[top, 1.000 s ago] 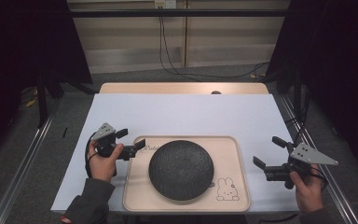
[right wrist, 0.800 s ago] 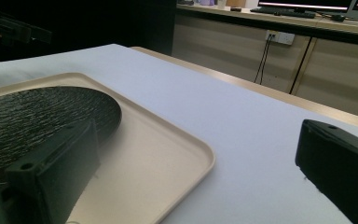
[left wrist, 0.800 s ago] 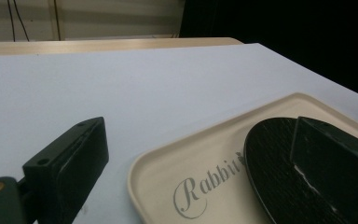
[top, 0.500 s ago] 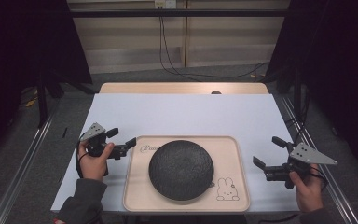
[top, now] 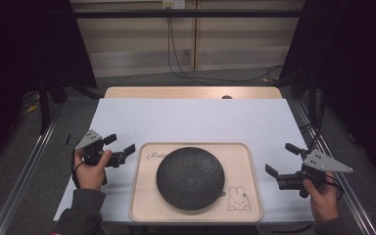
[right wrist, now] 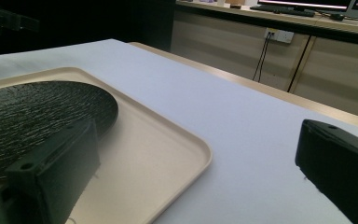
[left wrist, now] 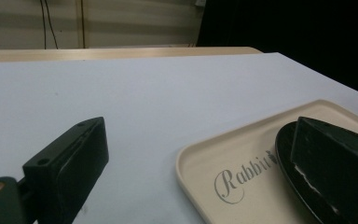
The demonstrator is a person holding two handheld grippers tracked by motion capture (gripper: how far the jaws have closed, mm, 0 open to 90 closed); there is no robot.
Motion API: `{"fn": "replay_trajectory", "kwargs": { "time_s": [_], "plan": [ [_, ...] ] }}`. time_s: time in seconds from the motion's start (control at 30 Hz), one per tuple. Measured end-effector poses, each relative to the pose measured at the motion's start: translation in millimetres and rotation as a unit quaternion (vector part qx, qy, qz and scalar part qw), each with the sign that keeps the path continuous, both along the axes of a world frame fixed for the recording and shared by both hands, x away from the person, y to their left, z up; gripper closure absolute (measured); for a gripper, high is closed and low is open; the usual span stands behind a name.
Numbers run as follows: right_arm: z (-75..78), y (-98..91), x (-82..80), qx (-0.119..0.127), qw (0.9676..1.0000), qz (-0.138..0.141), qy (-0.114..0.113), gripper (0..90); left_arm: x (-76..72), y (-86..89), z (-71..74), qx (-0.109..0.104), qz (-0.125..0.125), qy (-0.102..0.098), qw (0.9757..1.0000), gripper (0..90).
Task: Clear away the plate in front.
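High view: tray (top: 142, 205) sits on tabletop (top: 191, 120) near the person's edge, plate (top: 190, 177) on it, centred.
Plate: round, black, rough rippled surface, low dome look; covers most of the tray middle.
Tray: beige, rounded corners, raised rim, "Rabbit" script at upper left, small rabbit drawing (top: 238, 199) at lower right.
Left tongs (top: 122, 148): held in left hand (top: 92, 165), just left of the tray's upper-left corner, jaws wide apart, nothing between them.
Right tongs (top: 282, 158): held in right hand (top: 323, 195), right of the tray, near but apart from it, jaws wide apart, nothing held.
Left gripper view: "Rabbit" lettering (left wrist: 244, 177) readable up close, tray corner between the jaws, plate edge (left wrist: 284, 149) partly behind one jaw.
Right gripper view: plate texture (right wrist: 32, 116) clear, fine ridges; tray rim (right wrist: 200, 154) and corner; wall socket (right wrist: 279, 34) with cables in background.
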State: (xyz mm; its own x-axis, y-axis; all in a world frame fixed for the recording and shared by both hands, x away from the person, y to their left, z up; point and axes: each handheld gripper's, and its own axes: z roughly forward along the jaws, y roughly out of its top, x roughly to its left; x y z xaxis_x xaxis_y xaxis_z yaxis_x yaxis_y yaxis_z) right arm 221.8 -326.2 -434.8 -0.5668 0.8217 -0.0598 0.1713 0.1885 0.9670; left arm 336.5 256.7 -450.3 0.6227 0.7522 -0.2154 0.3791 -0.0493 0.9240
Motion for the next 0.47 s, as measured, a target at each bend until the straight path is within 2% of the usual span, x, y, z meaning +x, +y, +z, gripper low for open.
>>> {"fn": "replay_trajectory", "kwargs": {
  "time_s": [0.27, 0.3, 0.47],
  "plan": [
    [-3.3, 2.7, 3.3, -0.012, 0.9999, 0.002, 0.004, 0.0, -1.4, 6.2, -2.0, 0.001, 0.01, 0.004, 0.9999, 3.7],
    [-3.9, 3.0, 3.9, -0.014, 0.9999, 0.001, 0.005, 0.0, -1.5, 5.7, -2.6, -0.004, 0.014, 0.005, 0.9999, 3.8],
    [-6.7, 5.6, 6.4, -0.023, 0.9997, 0.0, 0.008, 0.0, -1.3, 5.7, -4.7, 0.005, 0.011, 0.011, 0.9999, 3.8]
  ]
}}
